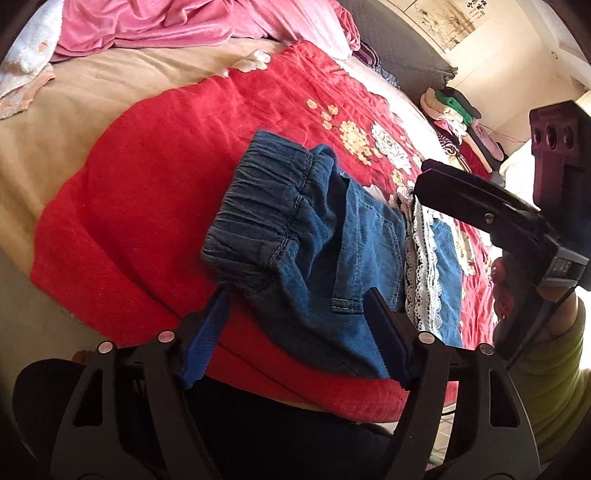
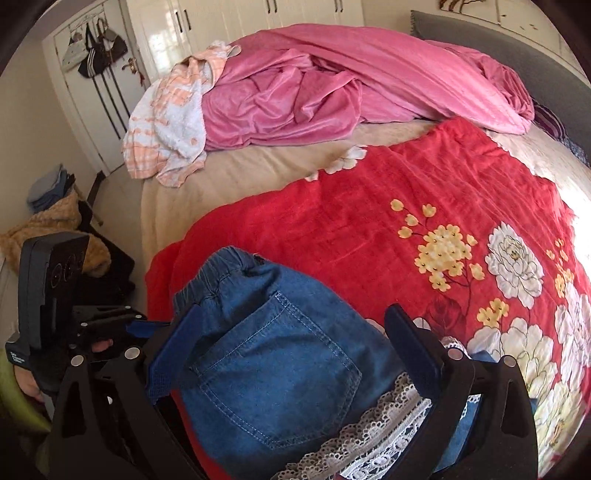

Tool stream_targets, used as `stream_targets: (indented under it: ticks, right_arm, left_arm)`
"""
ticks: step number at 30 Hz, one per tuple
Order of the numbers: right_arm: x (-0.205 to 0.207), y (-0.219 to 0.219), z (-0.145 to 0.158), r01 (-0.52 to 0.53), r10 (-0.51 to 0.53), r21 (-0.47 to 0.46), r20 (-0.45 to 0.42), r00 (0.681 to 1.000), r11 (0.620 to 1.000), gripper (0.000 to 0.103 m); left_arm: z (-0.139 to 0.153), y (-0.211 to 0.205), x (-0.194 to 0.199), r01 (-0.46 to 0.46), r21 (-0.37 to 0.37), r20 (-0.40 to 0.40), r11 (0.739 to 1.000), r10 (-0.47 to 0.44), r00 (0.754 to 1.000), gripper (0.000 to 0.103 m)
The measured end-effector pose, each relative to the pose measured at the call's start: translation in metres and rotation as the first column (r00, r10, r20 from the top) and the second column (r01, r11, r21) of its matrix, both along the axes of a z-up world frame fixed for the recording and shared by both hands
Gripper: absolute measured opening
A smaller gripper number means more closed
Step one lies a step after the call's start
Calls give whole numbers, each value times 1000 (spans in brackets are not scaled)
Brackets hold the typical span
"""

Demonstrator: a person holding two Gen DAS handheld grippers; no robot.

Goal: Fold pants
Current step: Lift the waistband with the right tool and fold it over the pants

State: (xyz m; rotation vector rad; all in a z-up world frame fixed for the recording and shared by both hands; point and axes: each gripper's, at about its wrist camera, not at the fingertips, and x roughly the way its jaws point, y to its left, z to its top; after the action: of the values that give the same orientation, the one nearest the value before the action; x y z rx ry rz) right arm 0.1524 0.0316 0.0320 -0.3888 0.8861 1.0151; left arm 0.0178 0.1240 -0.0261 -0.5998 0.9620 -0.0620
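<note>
1 pair of denim pants (image 1: 314, 236), folded into a compact bundle w/ elastic waistband toward upper left of the left wrist frame, lace trim (image 1: 421, 266) along its right edge. It lies on 1 red floral blanket (image 1: 147, 192), center frame in both views. 2 grippers: left gripper (image 1: 295, 325) jaws spread wide, fingers on either side of the bundle's near end, not clamping; right gripper (image 2: 291, 350) also wide, fingers either side of the back pocket (image 2: 280, 373), nothing pinched.

1 pink quilt (image 2: 332, 81) bunched at top of frame, 1 white/orange towel (image 2: 166, 125) at its left end.

Left wrist only: stack of folded clothes (image 1: 454, 110) at upper right, wall picture (image 1: 447, 22) top right, the right gripper seen from the side at right edge, 2 flower clusters beyond the pants.

Right wrist only: door w/ hanging bags (image 2: 99, 48) upper left, wardrobe doors (image 2: 229, 14) along top, pocket stitching, the left gripper's body at lower left, clothes pile (image 2: 55, 218) on floor at left
</note>
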Motion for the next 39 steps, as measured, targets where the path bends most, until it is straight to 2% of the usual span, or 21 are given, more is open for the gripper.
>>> stream_targets:
  ticks: [8, 13, 18, 20, 22, 24, 25, 26, 28, 33, 39]
  right_arm:
    - [4, 38, -19, -94, 93, -66, -26, 995, 993, 98]
    - [13, 59, -36, -155, 148, -35, -146, 978, 987, 98]
    - [16, 79, -53, -203, 191, -60, -168, 967, 977, 97]
    - [16, 85, -62, -247, 231, -60, -194, 953, 967, 77]
    - [14, 87, -69, -276, 261, -47, -206, 943, 960, 70]
    - [14, 85, -70, -278, 265, -42, -194, 944, 960, 59]
    - [16, 81, -67, -277, 267, -24, -194, 944, 961, 50]
    - [18, 76, -62, -275, 269, 2, -200, 942, 962, 45]
    - [21, 63, -53, -277, 284, 65, -208, 936, 959, 40]
    - [26, 34, -31, -261, 304, 206, -219, 927, 943, 39]
    - [29, -2, -9, -228, 300, 306, -213, 930, 924, 39]
  left_arm:
    - [-11, 1, 5, -6, -1, -17, 1000, 6, 1000, 62]
    - [-14, 2, 5, 1, 0, -19, 1000, -1, 1000, 62]
    - [-15, 3, 5, 5, -6, -17, 1000, -5, 1000, 62]
    - [-15, 3, 4, 7, -8, -13, 1000, -7, 1000, 62]
    - [-15, 4, 2, 6, -11, -11, 1000, -6, 1000, 62]
    - [-14, 5, 1, 4, -21, -8, 1000, -5, 1000, 62]
    - [-14, 6, 0, 3, -28, -3, 1000, -3, 1000, 63]
    - [-13, 7, -1, 1, -35, 1, 999, -1, 1000, 65]
    - [-9, 7, -2, -4, -28, 15, 1000, 4, 1000, 71]
    - [-3, 5, 0, -17, -29, 32, 999, 18, 999, 78]
    - [4, -6, 16, 27, -109, 75, 994, -19, 997, 80]
